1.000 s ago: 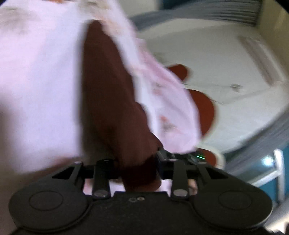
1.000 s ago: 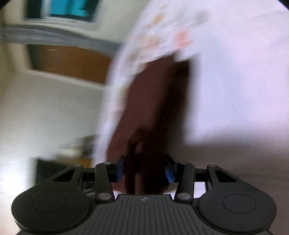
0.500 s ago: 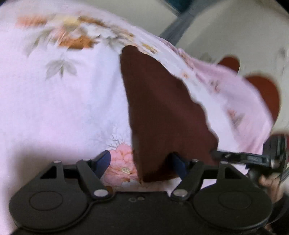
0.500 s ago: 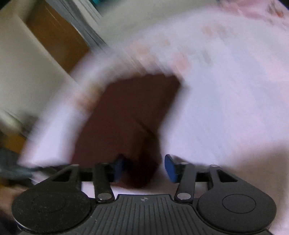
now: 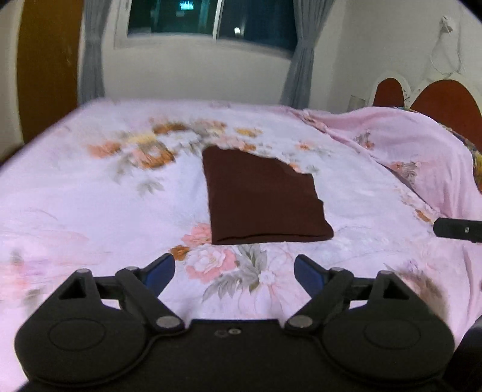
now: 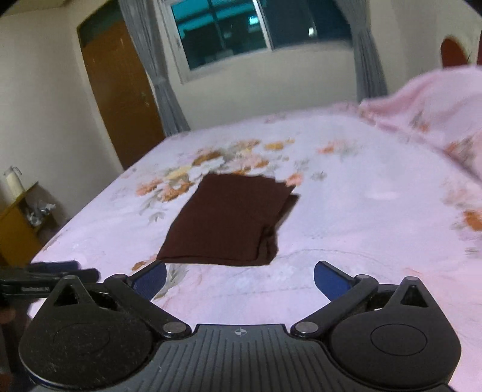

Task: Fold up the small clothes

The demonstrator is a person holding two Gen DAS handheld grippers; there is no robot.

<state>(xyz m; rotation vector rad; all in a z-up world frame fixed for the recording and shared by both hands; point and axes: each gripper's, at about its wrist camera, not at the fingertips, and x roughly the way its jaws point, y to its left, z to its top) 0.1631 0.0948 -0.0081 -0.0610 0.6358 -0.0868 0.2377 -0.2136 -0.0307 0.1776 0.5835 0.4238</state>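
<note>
I see the bed filling most of both views, its pink floral sheet spread flat and bunched into a hump at the upper right of each frame. Behind it, along the top, a window sits between grey curtains, and a brown door stands at the upper left of the right view. A headboard with rounded red panels shows at the upper right of the left view. A yellow shelf sits at the left edge of the right view.

The cloth, dark brown and folded into a rough rectangle, lies flat on the sheet at the centre of both frames, its far right corner uneven.

My left claw is wide, nothing between its blue pads, low in the frame and just short of the cloth's near edge. My right claw is likewise wide and empty, also just short of that edge.
</note>
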